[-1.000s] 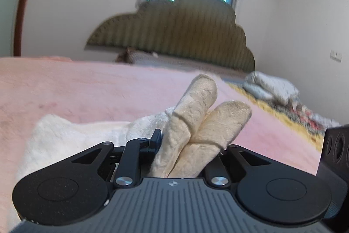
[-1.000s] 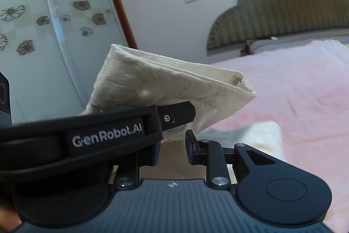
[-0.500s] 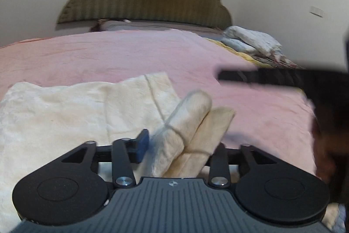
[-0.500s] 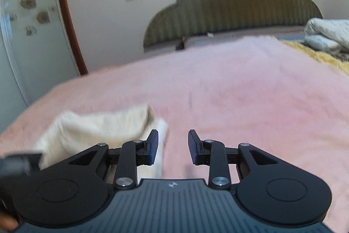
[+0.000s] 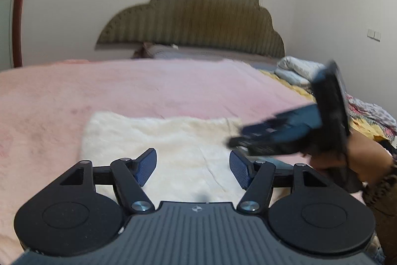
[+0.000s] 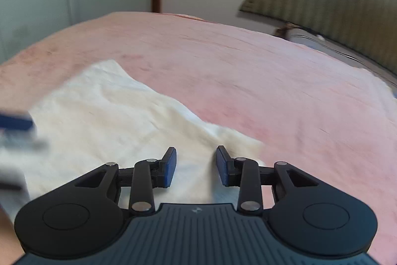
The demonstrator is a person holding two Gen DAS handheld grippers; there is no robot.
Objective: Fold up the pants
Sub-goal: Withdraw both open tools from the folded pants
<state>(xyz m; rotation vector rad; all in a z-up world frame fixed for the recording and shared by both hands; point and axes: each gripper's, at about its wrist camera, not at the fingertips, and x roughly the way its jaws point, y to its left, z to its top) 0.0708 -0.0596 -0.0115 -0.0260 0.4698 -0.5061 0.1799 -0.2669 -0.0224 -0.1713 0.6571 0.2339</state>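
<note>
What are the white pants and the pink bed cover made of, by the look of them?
The pants look like a soft, fuzzy fabric, perhaps fleece or plush: matte cream surface, soft creases, fluffy edges. The bed cover also seems a plush or velvety textile: matte pink with faint brushed streaks. Blur leaves the exact weave open.

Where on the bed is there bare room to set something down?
Bare pink blanket runs from the folded cream pants back to the headboard, and left of the pants. The right edge is crowded: bedding pile, and the right gripper over the pants' right end.
</note>
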